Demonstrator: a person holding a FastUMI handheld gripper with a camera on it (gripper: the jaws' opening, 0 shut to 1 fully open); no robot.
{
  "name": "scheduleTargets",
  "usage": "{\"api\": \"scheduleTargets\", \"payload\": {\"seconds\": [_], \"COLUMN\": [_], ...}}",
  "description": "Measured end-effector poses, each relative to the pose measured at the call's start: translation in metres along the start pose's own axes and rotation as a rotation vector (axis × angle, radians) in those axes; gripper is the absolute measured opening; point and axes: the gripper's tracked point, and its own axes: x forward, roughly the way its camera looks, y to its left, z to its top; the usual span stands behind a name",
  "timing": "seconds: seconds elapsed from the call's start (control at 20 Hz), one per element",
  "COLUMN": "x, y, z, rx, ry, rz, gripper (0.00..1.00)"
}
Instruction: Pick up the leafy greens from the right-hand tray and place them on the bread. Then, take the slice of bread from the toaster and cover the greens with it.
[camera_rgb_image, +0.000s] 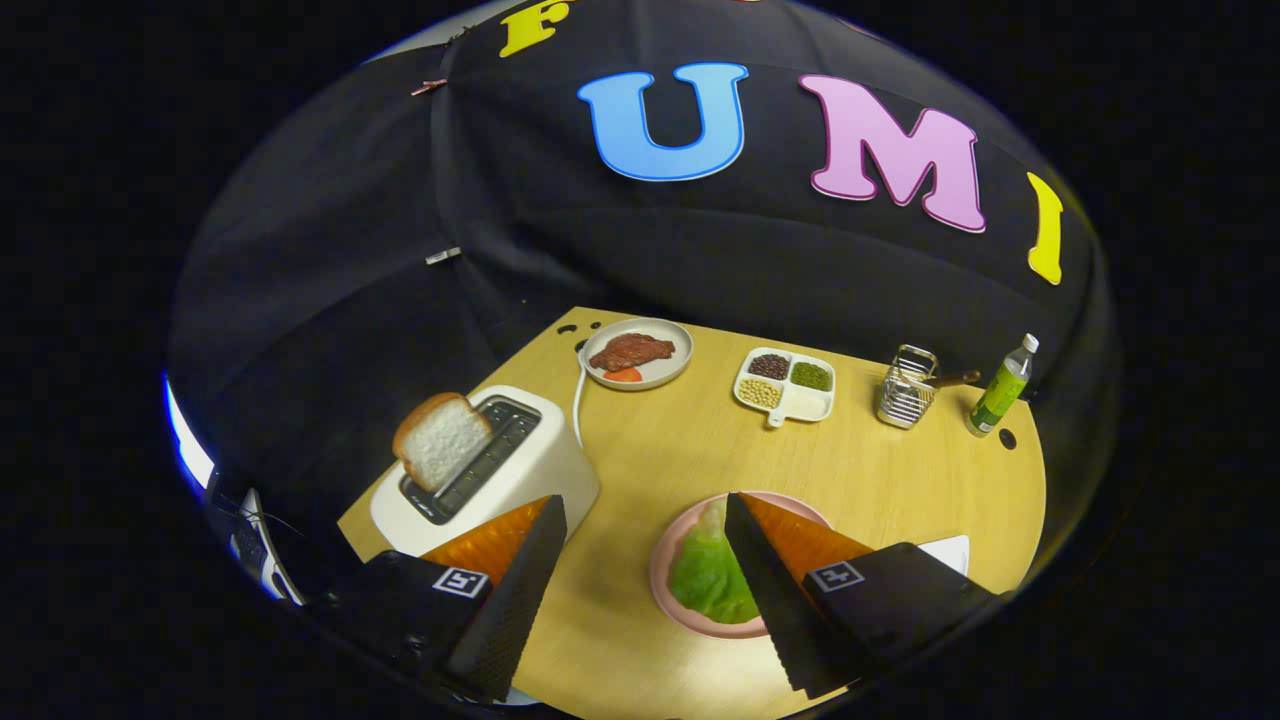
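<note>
Insp. A: Right, gripper (640, 515) status?

Insp. B: Released. Fingers were spread wide w/ nothing between them but bare table (640, 440). Left finger (520, 575) sat near the toaster (520, 465), right finger (770, 580) lay across the pink plate (665, 560).

Insp. A: Task items?

Insp. B: Leafy greens (705, 575) lay on that pink plate, near side of table, partly hidden by the right finger. Couldn't tell whether bread lay under them. Bread slice (440, 438) stood in the toaster's left slot, leaning left, well proud of the top; presumably popped up so it could be pinched w/o reaching into the slot.

Insp. A: Stage, in yr view?

Insp. B: Judged greens step done or nearly so, since the jaws were empty & the toaster slice was untouched. Wide opening suited a move left toward the slice.

Insp. A: Other items?

Insp. B: Far side, clear of work area: plate w/ meat (637, 353), divided dish of beans (786, 385), wire rack (905, 388), green bottle (1000, 388). White tray corner (950, 550) showed beyond the right finger.

Insp. A: Risks?

Insp. B: Slice was tilted; a skewed pinch could knock it off or crush it.
</note>
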Motion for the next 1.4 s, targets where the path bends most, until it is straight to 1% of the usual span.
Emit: {"api": "scheduleTargets", "payload": {"seconds": [0.2,0.4,0.65,0.8,1.0,1.4], "x": [0.002,0.01,0.021,0.033,0.053,0.101], "y": [0.045,0.094,0.142,0.164,0.18,0.172], "z": [0.02,0.022,0.023,0.012,0.006,-0.008], "rx": [-0.063,-0.075,-0.105,-0.118,-0.126,-0.151], "ry": [-0.033,-0.02,-0.013,0.023,0.037,0.079], "rz": [0.069,0.145,0.212,0.228,0.216,0.146], "gripper": [0.99,0.99,0.99,0.99,0.99,0.99]}}
